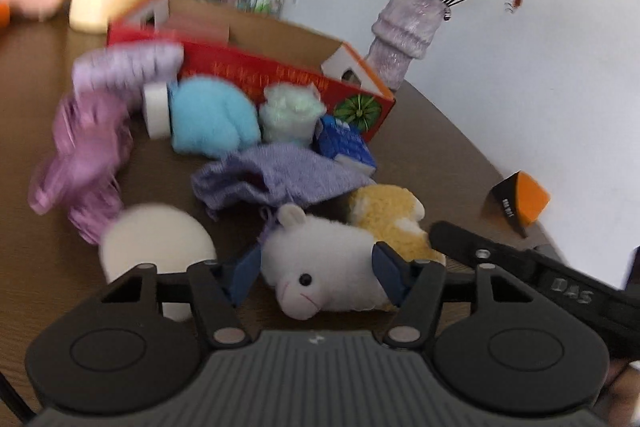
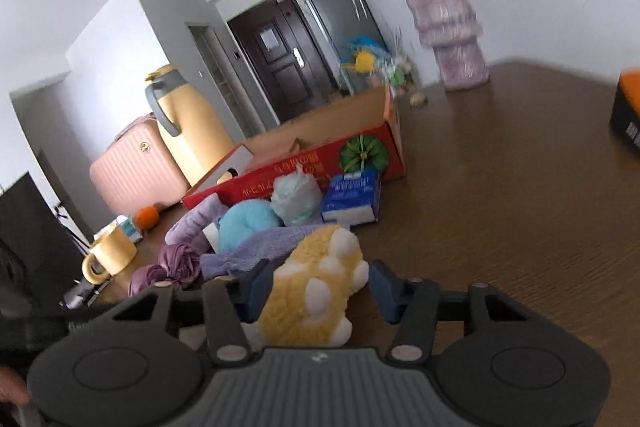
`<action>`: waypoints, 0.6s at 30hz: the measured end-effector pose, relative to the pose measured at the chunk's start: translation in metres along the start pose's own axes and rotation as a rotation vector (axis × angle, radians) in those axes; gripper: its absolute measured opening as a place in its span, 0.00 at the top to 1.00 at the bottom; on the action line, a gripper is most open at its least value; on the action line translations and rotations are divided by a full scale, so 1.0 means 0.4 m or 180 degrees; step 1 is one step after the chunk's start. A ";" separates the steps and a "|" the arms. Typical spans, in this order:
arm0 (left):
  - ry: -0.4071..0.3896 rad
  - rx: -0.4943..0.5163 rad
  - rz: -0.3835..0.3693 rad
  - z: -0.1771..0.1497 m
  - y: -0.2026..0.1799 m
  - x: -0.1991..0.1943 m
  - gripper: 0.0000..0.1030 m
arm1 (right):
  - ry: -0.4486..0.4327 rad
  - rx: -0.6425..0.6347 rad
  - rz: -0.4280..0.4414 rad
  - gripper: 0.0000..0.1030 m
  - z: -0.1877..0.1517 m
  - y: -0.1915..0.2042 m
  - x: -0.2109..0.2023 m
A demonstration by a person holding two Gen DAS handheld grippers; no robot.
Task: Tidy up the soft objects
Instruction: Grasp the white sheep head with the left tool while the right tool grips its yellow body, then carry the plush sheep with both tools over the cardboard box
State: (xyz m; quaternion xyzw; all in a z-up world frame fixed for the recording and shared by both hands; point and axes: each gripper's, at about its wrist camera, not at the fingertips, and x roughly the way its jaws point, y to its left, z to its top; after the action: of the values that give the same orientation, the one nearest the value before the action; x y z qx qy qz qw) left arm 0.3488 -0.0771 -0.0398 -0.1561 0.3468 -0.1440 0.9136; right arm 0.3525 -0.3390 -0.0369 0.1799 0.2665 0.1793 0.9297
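A pile of soft things lies on the brown table in front of a red cardboard box (image 1: 280,75). My left gripper (image 1: 316,273) is open around a white plush animal (image 1: 320,267); its blue pads flank the plush. My right gripper (image 2: 316,287) is open around a yellow plush with white spots (image 2: 316,287), which also shows in the left wrist view (image 1: 392,215). A lavender cloth (image 1: 276,175), a blue plush (image 1: 212,119), a pale green plush (image 1: 290,113) and purple fabric (image 1: 84,151) lie behind.
A blue tissue pack (image 2: 354,195) leans on the box (image 2: 320,163). A vase of dried flowers (image 1: 404,27) stands at the back. An orange-black box (image 1: 520,203) sits at the right. A yellow jug (image 2: 192,131), a yellow mug (image 2: 110,253) and a pink suitcase (image 2: 132,171) are on the left.
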 end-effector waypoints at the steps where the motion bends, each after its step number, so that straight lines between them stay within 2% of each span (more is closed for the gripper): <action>1: 0.0053 -0.0124 -0.0093 0.001 0.012 0.011 0.43 | 0.0047 0.0063 0.0025 0.54 0.003 -0.010 0.016; 2: 0.0090 -0.0213 -0.0167 0.001 0.020 0.017 0.45 | 0.0062 0.0112 0.0068 0.54 0.004 -0.018 0.028; 4: 0.0052 -0.0189 -0.0166 0.000 0.016 0.017 0.50 | 0.0099 0.0244 0.0173 0.58 0.004 -0.034 0.042; 5: 0.0055 -0.0151 -0.0163 -0.002 0.011 0.015 0.51 | 0.0142 0.0332 0.0274 0.65 0.004 -0.042 0.048; 6: 0.0058 -0.0154 -0.0151 -0.006 0.006 0.010 0.53 | 0.0171 0.0416 0.0351 0.67 0.002 -0.048 0.049; 9: 0.0067 -0.0203 -0.0143 -0.016 -0.003 -0.006 0.55 | 0.0171 0.0357 0.0325 0.69 -0.012 -0.036 0.030; 18: 0.0038 -0.0005 -0.0184 -0.108 -0.071 -0.132 0.56 | 0.0133 0.0385 0.0364 0.69 -0.090 -0.014 -0.143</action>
State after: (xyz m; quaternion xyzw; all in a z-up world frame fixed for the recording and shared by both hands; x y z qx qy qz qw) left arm 0.2773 -0.0912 -0.0285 -0.1660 0.3477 -0.1709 0.9068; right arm 0.2884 -0.3601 -0.0431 0.2470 0.2855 0.2193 0.8997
